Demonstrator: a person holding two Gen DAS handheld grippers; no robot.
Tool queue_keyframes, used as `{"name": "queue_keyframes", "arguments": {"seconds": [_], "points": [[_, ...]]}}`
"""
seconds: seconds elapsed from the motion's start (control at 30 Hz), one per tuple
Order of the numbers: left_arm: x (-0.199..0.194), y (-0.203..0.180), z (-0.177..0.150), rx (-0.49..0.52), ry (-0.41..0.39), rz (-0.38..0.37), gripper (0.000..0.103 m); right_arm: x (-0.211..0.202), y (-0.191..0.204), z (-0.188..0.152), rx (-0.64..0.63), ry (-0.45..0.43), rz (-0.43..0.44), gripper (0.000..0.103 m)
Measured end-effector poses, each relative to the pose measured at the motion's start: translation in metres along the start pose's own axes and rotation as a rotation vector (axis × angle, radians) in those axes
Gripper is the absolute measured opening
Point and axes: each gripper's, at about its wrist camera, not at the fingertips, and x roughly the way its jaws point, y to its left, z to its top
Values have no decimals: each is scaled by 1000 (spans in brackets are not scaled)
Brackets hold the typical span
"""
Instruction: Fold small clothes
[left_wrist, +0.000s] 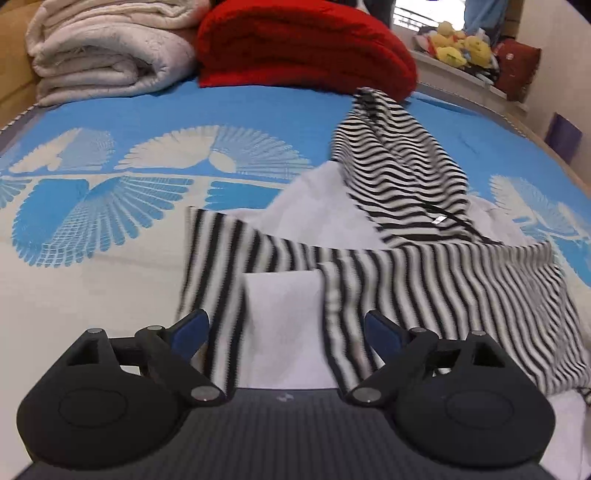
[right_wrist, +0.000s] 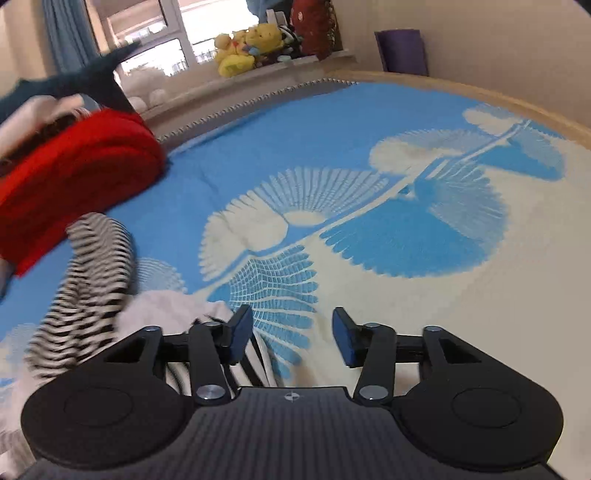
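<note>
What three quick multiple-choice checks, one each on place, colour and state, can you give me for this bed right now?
1. Where is the red blanket?
A. right of the folded cream quilt
B. on the floor
C. under the garment

2. The striped garment's stripes are:
A. red and white
B. black and white
C. blue and yellow

3. The left gripper is:
A. clamped on the quilt
B. out of view
C. open over the garment

Answers: 1 A, they sit side by side; 2 B, stripes plain; 3 C, pads stand apart.
</note>
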Motion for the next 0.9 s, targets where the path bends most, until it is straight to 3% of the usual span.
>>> {"name": "queue_keyframes", "arguments": {"seconds": [0.03, 0.1, 0.17, 0.2, 0.27, 0.4, 0.5, 0.57, 0.63, 0.77, 0.9], "points": [[-4, -4, -1, 10, -3, -13, 94, -38, -13, -4, 39, -51, 5, 71], [-18, -15, -4, 38, -27, -27, 94, -107, -36, -22, 71, -88, 45, 84], [-38, -28, -9, 60, -54, -38, 94, -175, -54, -47, 42, -101, 115, 86], [-52, -35, -14, 71, -63, -54, 94, -203, -62, -58, 38, -121, 129, 92], [-82, -50, -25, 87, -86, -112, 94, -252, -75, -77, 38, -148, 112, 95], [-145, -79, -51, 131, -186, -213, 103, -313, -81, -90, 0, -89, 116, 94], [-197, -108, -70, 310, -280, -214, 103, -364, -84, -102, -64, -109, 142, 95], [-233, -119, -87, 369, -339, -229, 103, -388, -83, -109, -108, -118, 158, 96], [-270, -122, -103, 349, -372, -291, 103, -402, -77, -108, -129, -113, 156, 96], [-332, -138, -110, 313, -350, -515, 103, -430, -64, -99, -122, -177, 231, 96], [-368, -141, -107, 237, -334, -560, 103, -440, -53, -99, -134, -144, 318, 96]]}}
